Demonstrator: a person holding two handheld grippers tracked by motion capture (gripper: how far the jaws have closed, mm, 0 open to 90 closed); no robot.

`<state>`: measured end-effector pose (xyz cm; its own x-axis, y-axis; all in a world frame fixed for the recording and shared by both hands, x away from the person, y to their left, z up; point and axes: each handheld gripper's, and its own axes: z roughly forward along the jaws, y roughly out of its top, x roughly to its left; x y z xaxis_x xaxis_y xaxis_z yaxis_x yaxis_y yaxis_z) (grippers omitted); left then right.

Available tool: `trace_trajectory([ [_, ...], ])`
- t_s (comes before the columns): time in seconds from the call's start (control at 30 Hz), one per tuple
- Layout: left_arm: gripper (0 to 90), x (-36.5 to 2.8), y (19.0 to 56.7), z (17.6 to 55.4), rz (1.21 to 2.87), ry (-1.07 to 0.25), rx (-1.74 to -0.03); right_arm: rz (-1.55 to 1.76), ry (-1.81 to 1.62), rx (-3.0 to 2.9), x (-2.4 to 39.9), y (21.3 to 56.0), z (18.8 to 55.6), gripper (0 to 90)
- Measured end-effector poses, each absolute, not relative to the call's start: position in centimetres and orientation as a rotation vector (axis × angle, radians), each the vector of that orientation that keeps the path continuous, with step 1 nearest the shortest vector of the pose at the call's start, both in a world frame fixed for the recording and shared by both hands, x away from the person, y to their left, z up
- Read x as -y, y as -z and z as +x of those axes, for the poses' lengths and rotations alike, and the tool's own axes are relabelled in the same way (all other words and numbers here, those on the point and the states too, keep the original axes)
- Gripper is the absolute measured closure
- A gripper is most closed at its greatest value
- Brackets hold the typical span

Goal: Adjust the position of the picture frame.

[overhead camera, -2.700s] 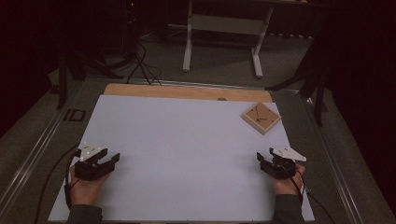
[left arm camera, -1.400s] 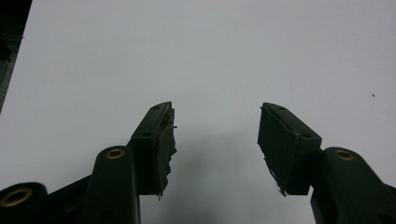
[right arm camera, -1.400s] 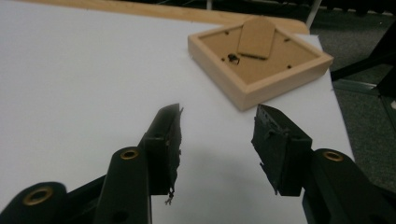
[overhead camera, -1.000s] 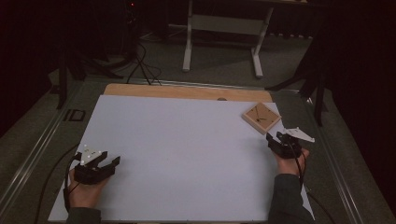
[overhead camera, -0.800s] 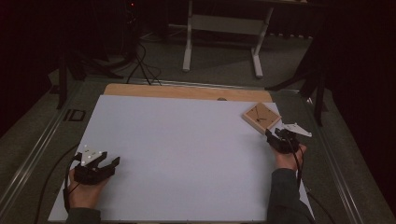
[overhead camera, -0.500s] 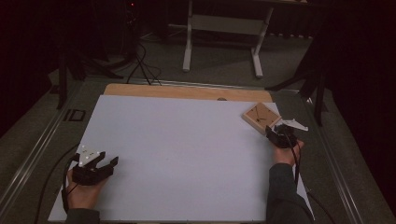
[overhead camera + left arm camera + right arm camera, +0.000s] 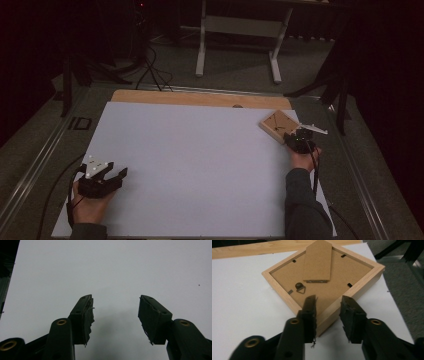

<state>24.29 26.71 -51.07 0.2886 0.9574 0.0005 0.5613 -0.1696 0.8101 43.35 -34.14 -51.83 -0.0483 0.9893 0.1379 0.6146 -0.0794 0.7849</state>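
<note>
Right gripper view: my right fingers (image 7: 328, 315) have just been closing around the near corner of the frame (image 7: 322, 275), lying face-down at the desk's (image 7: 200, 150) far right, not yet pressing. Left fingers (image 7: 116, 317) spread, empty.

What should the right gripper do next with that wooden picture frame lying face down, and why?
Probably finish closing. The right gripper straddles the near corner of the square light-wood picture frame, which lies back-up on the white table. Its jaws have just been closing, but a gap shows beside the right-hand pad, so the frame is not yet clamped. A little more squeeze should secure it before any lift.
</note>
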Motion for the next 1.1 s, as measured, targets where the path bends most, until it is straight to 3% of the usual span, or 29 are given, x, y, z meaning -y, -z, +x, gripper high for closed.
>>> trace_trajectory([
  [0.6,45.4,-26.5,51.0,24.3,1.849,-0.702,-1.358,1.746,-1.021,-1.744,34.2,51.7,43.1,80.0],
  [1.1,45.6,-26.4,51.0,24.3,1.85,-0.705,-1.351,1.67,-1.006,-1.841,33.3,51.5,42.4,80.4],
])
